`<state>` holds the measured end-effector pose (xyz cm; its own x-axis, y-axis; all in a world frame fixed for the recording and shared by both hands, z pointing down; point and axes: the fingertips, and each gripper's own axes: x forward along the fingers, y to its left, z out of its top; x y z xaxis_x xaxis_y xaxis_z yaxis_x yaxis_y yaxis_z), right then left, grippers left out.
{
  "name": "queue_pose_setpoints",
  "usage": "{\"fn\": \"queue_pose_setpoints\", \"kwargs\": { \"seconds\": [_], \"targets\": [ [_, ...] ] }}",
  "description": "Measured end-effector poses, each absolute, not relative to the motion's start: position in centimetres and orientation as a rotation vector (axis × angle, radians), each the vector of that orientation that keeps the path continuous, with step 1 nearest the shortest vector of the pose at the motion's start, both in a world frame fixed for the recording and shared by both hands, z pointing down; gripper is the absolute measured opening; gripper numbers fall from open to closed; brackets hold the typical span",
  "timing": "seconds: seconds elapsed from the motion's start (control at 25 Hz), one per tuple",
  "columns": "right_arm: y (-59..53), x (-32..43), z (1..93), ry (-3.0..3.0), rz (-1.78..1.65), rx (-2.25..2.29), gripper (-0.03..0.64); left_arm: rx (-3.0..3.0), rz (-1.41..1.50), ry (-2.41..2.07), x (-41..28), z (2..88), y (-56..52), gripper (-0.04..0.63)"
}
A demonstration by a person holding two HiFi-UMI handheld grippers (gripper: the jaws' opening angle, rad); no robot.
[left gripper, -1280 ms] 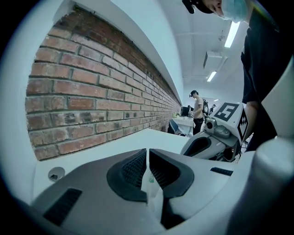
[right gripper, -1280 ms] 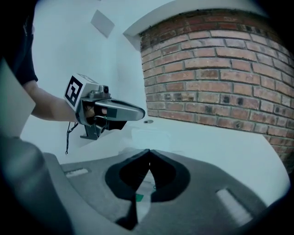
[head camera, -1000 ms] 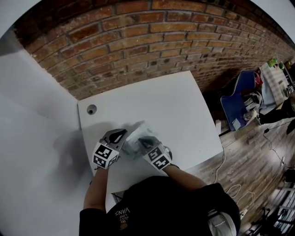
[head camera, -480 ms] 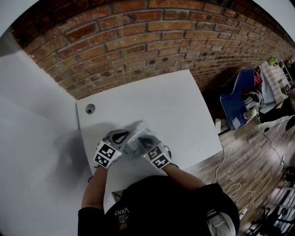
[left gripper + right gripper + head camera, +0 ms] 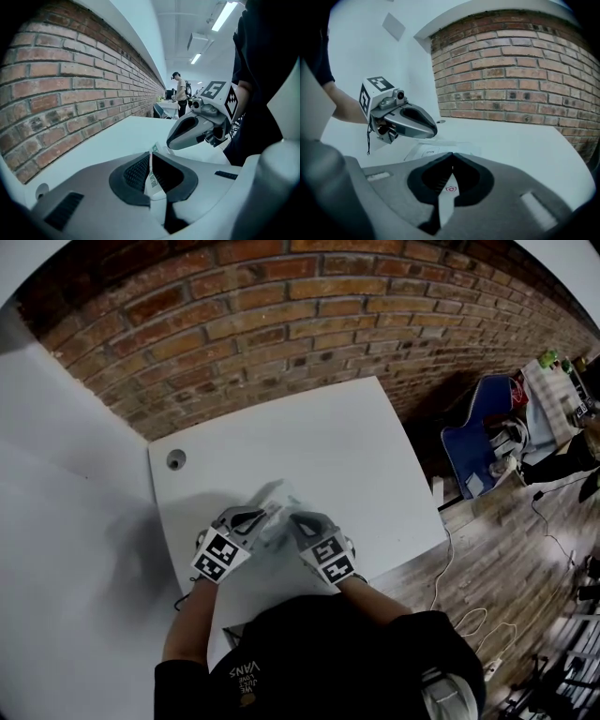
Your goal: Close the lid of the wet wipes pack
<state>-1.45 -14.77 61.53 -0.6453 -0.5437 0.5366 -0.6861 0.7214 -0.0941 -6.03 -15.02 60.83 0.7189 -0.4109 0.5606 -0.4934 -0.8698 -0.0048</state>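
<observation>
My left tongs (image 5: pixel 255 517) and right tongs (image 5: pixel 293 520) each clamp an end seam of the wipes pack (image 5: pixel 275 521), which stretches left-right between them over the near desk (image 5: pixel 309 446), its lid (image 5: pixel 425 152) midway.

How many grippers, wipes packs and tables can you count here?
Grippers: 2, the left gripper and the right gripper, each shut on an edge of the pack
Pack: 1
Table: 1
Total: 4
</observation>
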Motion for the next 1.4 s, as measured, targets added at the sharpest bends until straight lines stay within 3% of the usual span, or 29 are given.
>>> {"fn": "queue_pose_setpoints", "kwargs": {
  "seconds": [0.72,1.4],
  "targets": [
    [-13.4,-2.4,60.5,-2.499,0.397,0.92,-0.002,2.75,1.088,-0.611,-4.4,65.1,-11.9,0.024],
    [-12.3,-4.5,63.8,-2.441,0.333,0.765,-0.002,2.733,1.139,-0.622,-4.2,65.5,-11.8,0.024]
  ]
}}
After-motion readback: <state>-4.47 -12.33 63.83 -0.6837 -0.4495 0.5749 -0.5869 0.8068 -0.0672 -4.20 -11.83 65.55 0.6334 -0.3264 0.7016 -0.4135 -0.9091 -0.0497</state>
